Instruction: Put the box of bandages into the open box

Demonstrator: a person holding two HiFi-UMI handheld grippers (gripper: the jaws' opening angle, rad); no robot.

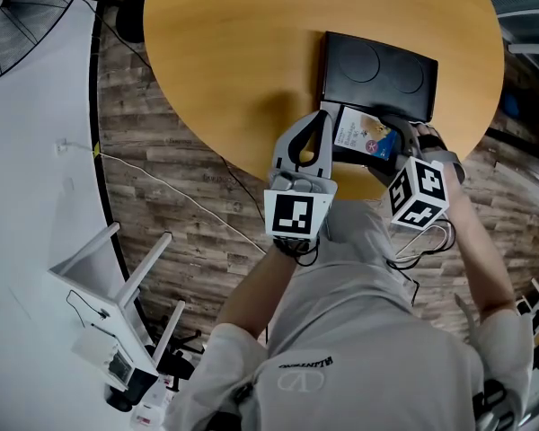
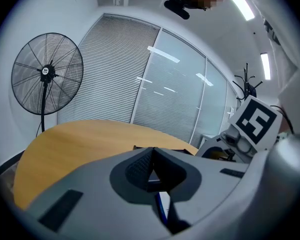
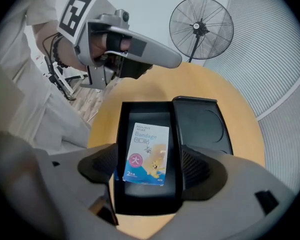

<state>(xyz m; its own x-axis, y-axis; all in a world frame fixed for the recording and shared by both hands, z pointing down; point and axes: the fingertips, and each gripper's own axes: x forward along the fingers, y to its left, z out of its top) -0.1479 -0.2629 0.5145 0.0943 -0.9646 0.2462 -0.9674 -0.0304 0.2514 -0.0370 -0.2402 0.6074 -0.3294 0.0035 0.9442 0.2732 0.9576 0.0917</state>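
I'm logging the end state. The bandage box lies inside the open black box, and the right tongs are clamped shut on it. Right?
One error: the right tongs stand open, wider than the bandage box, not clamped on it, as the right gripper view shows. It does lie inside the open black box.

"Bandage" on box of bandages

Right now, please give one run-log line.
bandage box: lying in open black box | right gripper: open over it | left gripper: shut
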